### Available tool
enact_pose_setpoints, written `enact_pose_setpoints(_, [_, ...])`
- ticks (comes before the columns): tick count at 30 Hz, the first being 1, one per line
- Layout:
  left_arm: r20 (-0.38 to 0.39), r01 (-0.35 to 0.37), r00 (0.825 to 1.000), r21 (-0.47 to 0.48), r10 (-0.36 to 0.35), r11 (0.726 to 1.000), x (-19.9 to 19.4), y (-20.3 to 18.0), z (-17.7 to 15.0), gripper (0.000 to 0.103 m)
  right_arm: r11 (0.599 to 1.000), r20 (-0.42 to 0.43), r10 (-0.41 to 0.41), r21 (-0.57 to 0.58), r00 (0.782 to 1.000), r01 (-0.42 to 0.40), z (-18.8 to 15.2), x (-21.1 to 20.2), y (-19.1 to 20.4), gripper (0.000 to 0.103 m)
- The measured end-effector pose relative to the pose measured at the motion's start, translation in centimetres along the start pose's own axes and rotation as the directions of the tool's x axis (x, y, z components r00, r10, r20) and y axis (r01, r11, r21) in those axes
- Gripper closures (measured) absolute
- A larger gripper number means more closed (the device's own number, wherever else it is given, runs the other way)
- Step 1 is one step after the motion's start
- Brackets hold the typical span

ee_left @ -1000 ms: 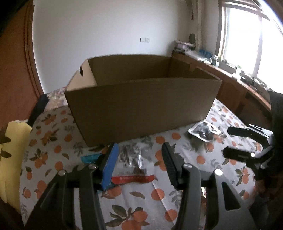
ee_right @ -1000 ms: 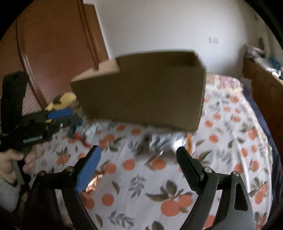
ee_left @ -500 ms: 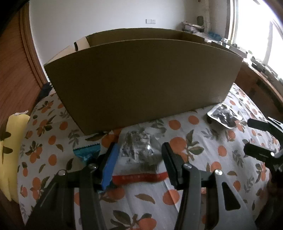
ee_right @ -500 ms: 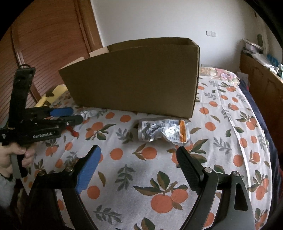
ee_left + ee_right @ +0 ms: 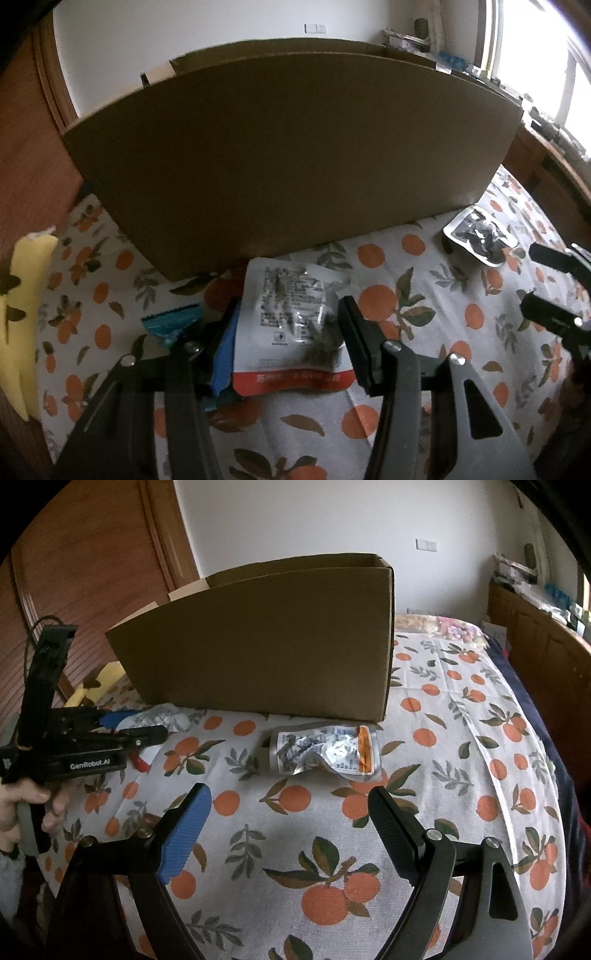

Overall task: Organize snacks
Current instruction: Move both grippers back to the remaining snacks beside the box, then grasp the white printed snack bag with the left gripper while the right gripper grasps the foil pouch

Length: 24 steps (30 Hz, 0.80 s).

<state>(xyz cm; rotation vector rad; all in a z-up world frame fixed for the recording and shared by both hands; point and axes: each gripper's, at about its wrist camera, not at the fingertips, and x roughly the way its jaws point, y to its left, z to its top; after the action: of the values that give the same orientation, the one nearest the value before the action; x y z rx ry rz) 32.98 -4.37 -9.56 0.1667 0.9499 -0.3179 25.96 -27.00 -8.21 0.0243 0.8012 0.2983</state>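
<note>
A large open cardboard box [image 5: 288, 155] stands on the orange-print cloth; it also shows in the right wrist view [image 5: 266, 642]. A white snack pouch with a red strip [image 5: 291, 325] lies flat in front of it. My left gripper [image 5: 288, 343] is open, its fingers on either side of this pouch, low over the cloth. A blue snack packet [image 5: 171, 325] lies just left of it. A crumpled silver pouch with an orange end [image 5: 325, 751] lies near the box's right corner. My right gripper [image 5: 288, 830] is open and empty, short of the silver pouch.
The cloth [image 5: 461, 738] covers a bed. A yellow object [image 5: 22, 317] lies at the left edge. A wooden door [image 5: 85, 572] stands behind the box, a wooden cabinet [image 5: 546, 657] along the right. The left gripper also shows in the right wrist view [image 5: 122, 727].
My left gripper has moved forward and down, so the white pouch now lies between its fingers. My right gripper has steadied in front of the silver pouch.
</note>
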Motion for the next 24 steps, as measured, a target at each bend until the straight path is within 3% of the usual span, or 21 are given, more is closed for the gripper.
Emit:
enact_pose_setpoints(4, [-0.027, 0.04, 0.999, -0.004, -0.04, 0.999, 0.8, -0.2, -0.1, 0.04, 1.0, 0.0, 0.004, 0.008, 1.0, -0.004, 0.0, 0.1, -0.1, 0.015])
enact_pose_setpoints(7, [-0.004, 0.012, 1.0, 0.035, -0.011, 0.999, 0.7, -1.0, -0.5, 0.04, 1.0, -0.001, 0.008, 0.013, 1.0, -0.008, 0.0, 0.0, -0.2, 0.015])
enact_pose_setpoints(14, [0.024, 0.034, 0.999, 0.056, -0.036, 0.998, 0.3, -1.7, -1.4, 0.043, 1.0, -0.005, 0.01, 0.018, 1.0, -0.01, 0.0, 0.1, -0.2, 0.015])
enact_pose_setpoints(19, [0.11, 0.063, 0.992, 0.046, -0.067, 0.997, -2.2, -1.6, -2.3, 0.042, 0.999, -0.025, 0.011, 0.039, 1.0, -0.01, 0.2, 0.4, -0.7, 0.015])
enact_pose_setpoints(24, [0.203, 0.13, 0.971, -0.015, -0.124, 0.991, -4.3, -0.1, -2.9, 0.042, 0.997, -0.064, 0.031, 0.067, 0.997, -0.026, 0.9, 1.2, -0.8, 0.015])
